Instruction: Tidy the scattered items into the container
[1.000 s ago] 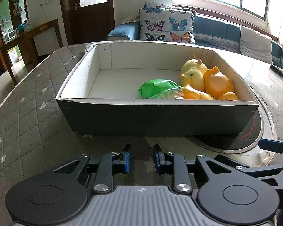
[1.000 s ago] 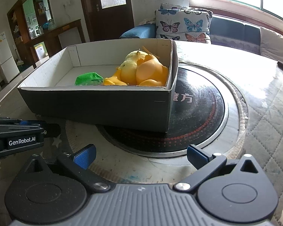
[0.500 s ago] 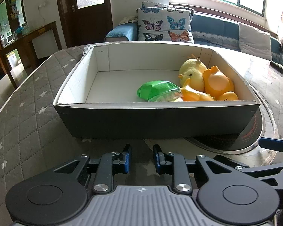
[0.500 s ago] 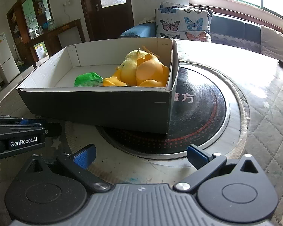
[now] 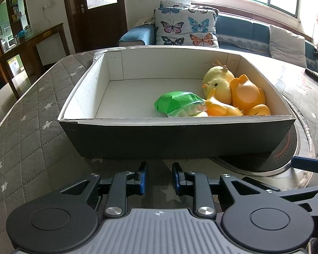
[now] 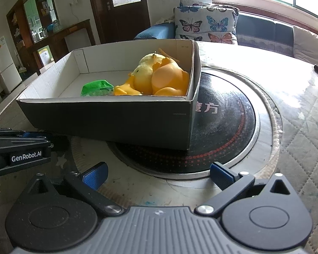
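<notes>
On the worktop (image 5: 27, 131), covered in grey quilted cloth with stars, sits an open cardboard box (image 5: 176, 135), dark outside, white inside. Its right end overlaps a round black glass disc (image 6: 226, 122) set in the surface. Inside, toward the right wall: a yellow plush chick (image 5: 217, 84), an orange rubber duck toy (image 5: 247, 94) leaning against it, and a green wrapped packet (image 5: 177, 103) just left of them, touching the orange toy. Left half of the box floor bare. Left claw (image 5: 160, 178) low before the near wall, just short of it, jaws released with a narrow gap, nothing between them. Right claw (image 6: 158, 174) over the disc's rim, near the box's right corner, spread wide, empty. Both point toward the box; toys lie beyond the near wall.
</notes>
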{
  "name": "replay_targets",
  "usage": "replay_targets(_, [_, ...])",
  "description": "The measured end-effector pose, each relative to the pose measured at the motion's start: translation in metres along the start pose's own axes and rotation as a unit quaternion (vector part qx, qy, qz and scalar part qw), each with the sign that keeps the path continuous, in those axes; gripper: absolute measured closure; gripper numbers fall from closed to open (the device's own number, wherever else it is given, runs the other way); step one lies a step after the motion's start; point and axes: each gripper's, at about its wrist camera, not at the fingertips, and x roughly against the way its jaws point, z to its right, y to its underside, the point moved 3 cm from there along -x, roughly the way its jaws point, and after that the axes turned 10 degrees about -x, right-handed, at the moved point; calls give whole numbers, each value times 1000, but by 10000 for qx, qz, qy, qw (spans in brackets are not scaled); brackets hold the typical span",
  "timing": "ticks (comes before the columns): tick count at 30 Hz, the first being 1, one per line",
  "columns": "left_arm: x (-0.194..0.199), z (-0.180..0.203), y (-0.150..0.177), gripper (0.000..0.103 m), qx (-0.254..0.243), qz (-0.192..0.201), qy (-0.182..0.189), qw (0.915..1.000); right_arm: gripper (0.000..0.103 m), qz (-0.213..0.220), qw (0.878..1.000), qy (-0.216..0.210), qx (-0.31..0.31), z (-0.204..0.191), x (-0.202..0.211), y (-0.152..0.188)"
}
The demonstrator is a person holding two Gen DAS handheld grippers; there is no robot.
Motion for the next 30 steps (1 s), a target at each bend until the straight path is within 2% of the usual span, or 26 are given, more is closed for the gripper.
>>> replay_targets(20, [-3,1,-4,76,51,-31,55,10000,0,52,10000,40,70,-2,1,-6])
replay_targets(30, [1,-3,-6,77,118,78,77,9999,0,65,9999,42,118,-4,2,-6])
